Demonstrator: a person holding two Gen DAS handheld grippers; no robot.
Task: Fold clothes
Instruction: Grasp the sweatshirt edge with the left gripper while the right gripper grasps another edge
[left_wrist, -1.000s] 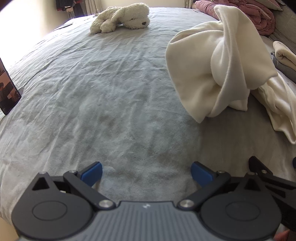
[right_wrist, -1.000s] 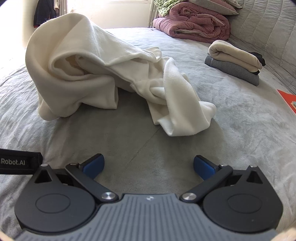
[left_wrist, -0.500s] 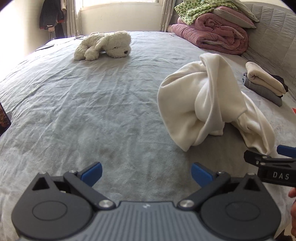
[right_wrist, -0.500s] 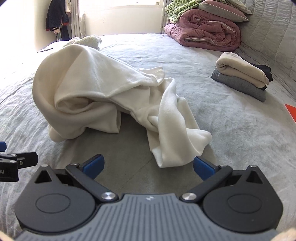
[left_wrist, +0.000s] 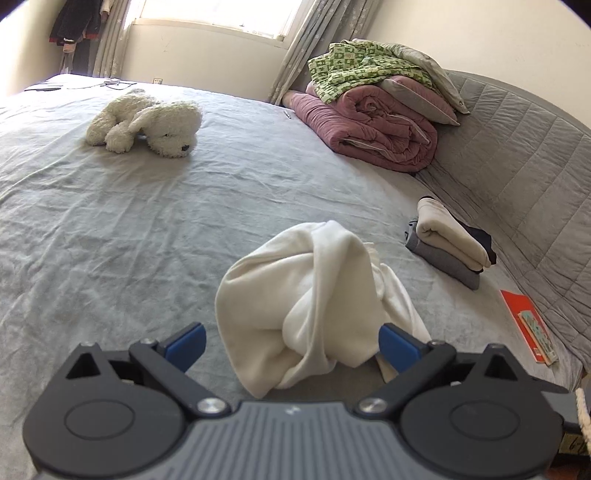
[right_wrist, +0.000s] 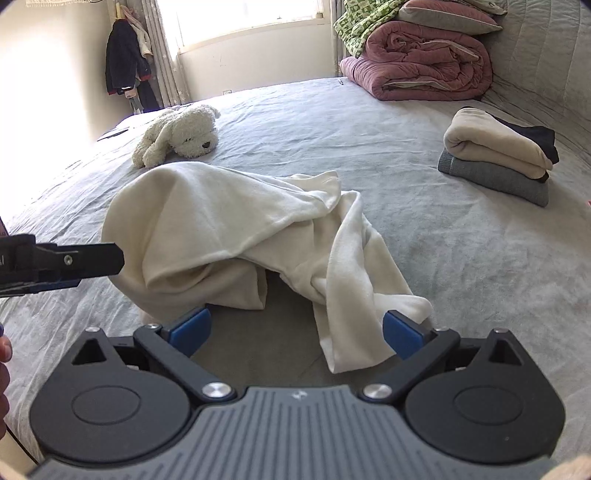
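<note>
**Cream garment heaped on the bed, both grippers empty and wide**

Lies crumpled near the front edge of the grey bed (left_wrist: 155, 236): one cream garment (left_wrist: 317, 295), bunched into a twisted mound with folds wrapped over one another. In the right wrist view, shows a broad draped panel on its left side and a long limp strip, perhaps a sleeve or leg, trailing toward 5 o'clock. No flat edge or corner laid out yet, so judged to be at the very start of its fold: needs spreading first.

Framed dead ahead at 12 o'clock of the left gripper (left_wrist: 291, 341), blue pads (left_wrist: 186, 341) spread wide with nothing between them, close in front of the mound but apparently not touching it. Likely lined up this way to take hold of a fold. Same for the right gripper (right_wrist: 295, 332): pads parted, holding nothing, the trailing strip's end lying just before its right pad. Seen at 9 o'clock in the right wrist view, the left tool reaching in beside the draped panel, suggesting a two-sided pick to lift and shake the cloth open.

Further out, at 2 o'clock, a stack of folded clothes (right_wrist: 498, 155): beige on grey, something dark behind, well apart from the mound, probably the finished pile. At 11 o'clock, a white plush dog (left_wrist: 147, 125). At the far end, rolled pink and green bedding (left_wrist: 373, 114) against the quilted headboard (left_wrist: 517, 162); a red booklet (left_wrist: 528, 325) near the bed's right edge.
</note>
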